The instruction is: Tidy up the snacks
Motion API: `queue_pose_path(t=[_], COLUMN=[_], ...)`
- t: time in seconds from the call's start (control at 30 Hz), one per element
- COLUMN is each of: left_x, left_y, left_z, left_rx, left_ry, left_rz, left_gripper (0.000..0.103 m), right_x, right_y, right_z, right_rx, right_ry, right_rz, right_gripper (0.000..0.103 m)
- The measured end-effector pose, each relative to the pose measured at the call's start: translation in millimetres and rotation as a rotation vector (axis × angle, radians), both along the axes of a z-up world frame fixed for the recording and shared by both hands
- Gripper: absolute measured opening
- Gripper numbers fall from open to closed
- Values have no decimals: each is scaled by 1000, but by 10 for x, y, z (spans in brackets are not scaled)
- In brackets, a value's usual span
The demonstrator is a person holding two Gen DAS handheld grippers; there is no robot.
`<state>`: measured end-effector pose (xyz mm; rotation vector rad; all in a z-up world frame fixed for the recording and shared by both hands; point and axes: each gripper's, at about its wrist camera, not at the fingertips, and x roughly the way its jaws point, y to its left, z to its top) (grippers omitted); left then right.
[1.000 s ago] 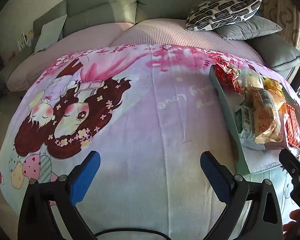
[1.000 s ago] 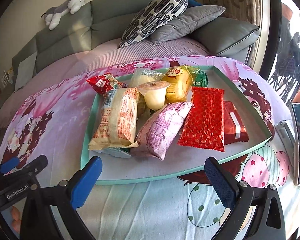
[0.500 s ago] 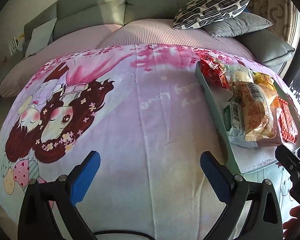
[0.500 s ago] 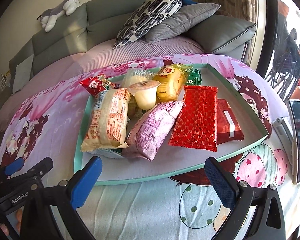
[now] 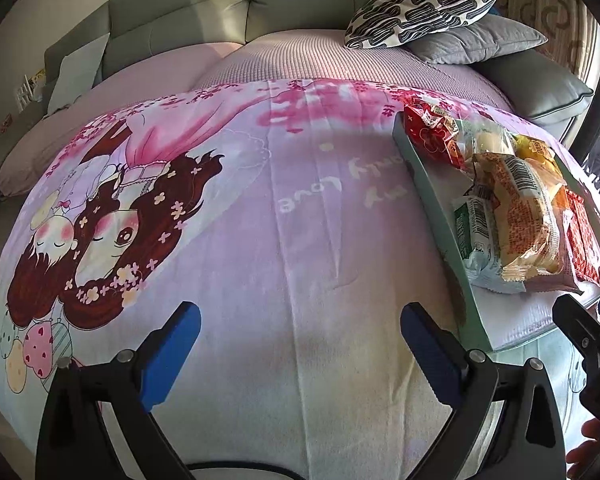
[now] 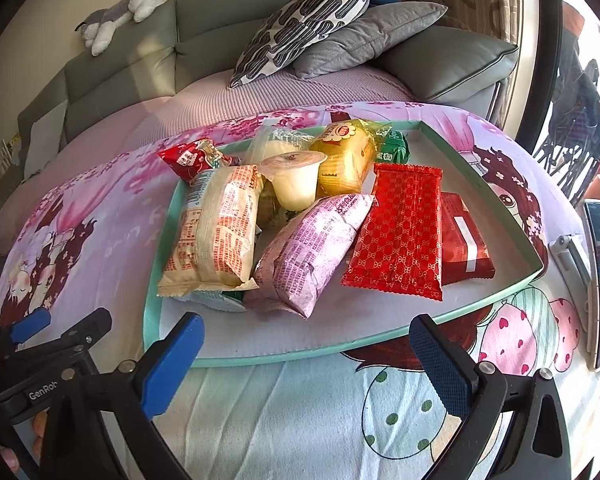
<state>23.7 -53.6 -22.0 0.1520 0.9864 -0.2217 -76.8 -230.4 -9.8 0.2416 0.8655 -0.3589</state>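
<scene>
Left gripper (image 5: 300, 344) jaws wide apart, empty, over bare printed blanket (image 5: 300, 220). Right gripper (image 6: 308, 344) likewise spread wide, nothing held, poised at near rim of teal tray (image 6: 152, 280). Tray sits toward the blanket's right edge. Snacks heaped inside: cream packet (image 6: 216, 232) at left edge, pink packet (image 6: 308, 248) mid-tray, red patterned packet (image 6: 400, 232) right of it, pudding cup (image 6: 294, 178) behind, yellow packet (image 6: 344, 156) near far rim.
</scene>
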Motion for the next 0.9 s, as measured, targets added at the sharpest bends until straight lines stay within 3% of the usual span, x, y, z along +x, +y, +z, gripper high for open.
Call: queue_pose_path(t=[0.9], left_x=[-1], left_y=[-43], left_z=[-22], left_rx=[49], left_ry=[-1], left_rz=[3], left_gripper=[100], right_x=[-18], right_y=[-34], right_z=[-25], right_rx=[4], right_ry=[15], right_rz=[-4], right_gripper=[103])
